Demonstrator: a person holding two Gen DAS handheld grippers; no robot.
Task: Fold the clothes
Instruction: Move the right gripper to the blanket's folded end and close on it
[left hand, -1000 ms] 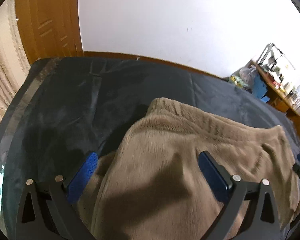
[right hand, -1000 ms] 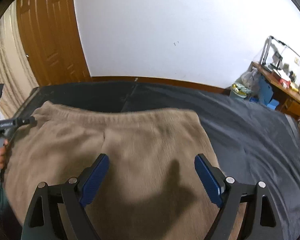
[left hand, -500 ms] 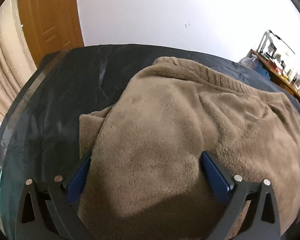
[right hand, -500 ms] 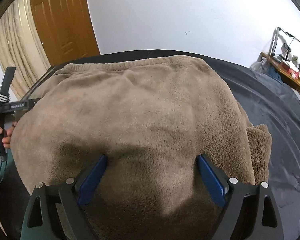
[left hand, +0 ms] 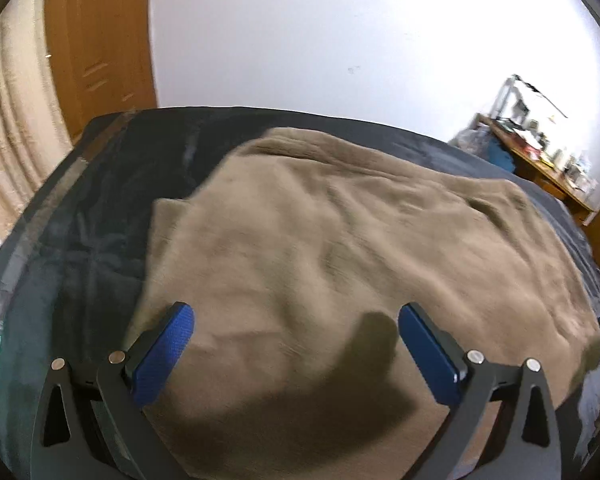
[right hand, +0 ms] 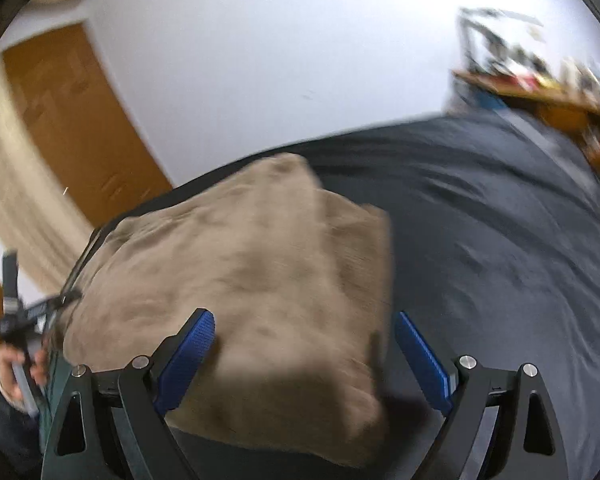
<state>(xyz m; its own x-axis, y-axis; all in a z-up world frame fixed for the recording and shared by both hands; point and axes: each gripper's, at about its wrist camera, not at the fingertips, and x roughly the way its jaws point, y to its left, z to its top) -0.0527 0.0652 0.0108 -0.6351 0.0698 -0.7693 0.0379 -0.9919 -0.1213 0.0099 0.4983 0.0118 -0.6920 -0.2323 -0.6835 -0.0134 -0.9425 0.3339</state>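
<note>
A tan fleece garment lies folded over itself on a dark bed cover. My left gripper hovers open above its near edge, blue pads wide apart and nothing between them. In the right wrist view the same fleece garment fills the left half, blurred by motion. My right gripper stands open over its near right corner, holding nothing. At the far left of that view a hand holds the left gripper's handle.
The dark bed cover stretches bare to the right of the garment. A wooden door and a curtain stand at the back left. A cluttered wooden desk sits at the back right by the white wall.
Both grippers have drawn back and lifted off the garment, which now lies flatter on the bed. The right wrist view has swung and tilted to the right, showing more bare cover.
</note>
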